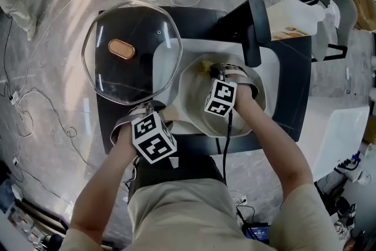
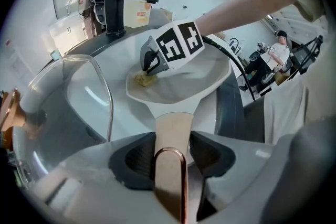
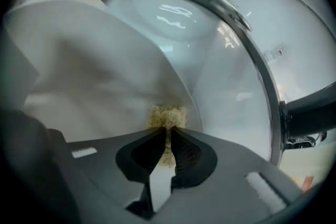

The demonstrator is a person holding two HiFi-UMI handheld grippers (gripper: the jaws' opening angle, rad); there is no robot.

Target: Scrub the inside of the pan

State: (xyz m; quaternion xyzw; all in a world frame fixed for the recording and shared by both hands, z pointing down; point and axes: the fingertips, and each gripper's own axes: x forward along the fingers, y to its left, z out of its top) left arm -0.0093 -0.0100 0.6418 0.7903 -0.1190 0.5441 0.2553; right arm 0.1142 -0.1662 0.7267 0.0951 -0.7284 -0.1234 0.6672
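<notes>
While my left gripper (image 2: 170, 153) is clamping the flat tan handle (image 2: 172, 126) of the cream pan (image 1: 192, 97) at frame centre, my right gripper (image 3: 167, 138) is pinching a coarse yellow sponge (image 3: 167, 115) against its smooth inside.

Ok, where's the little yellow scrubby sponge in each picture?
Head view: small yellow scrubbing sponge at the right gripper's tip, upper part of the cream round pan.
Left gripper view: left of centre, under the right gripper's tip.
Right gripper view: centre, pinched between the jaws.
Shared landmark: the pan beneath it.

Pale, perhaps marbled floor (image 1: 59, 56)
</notes>
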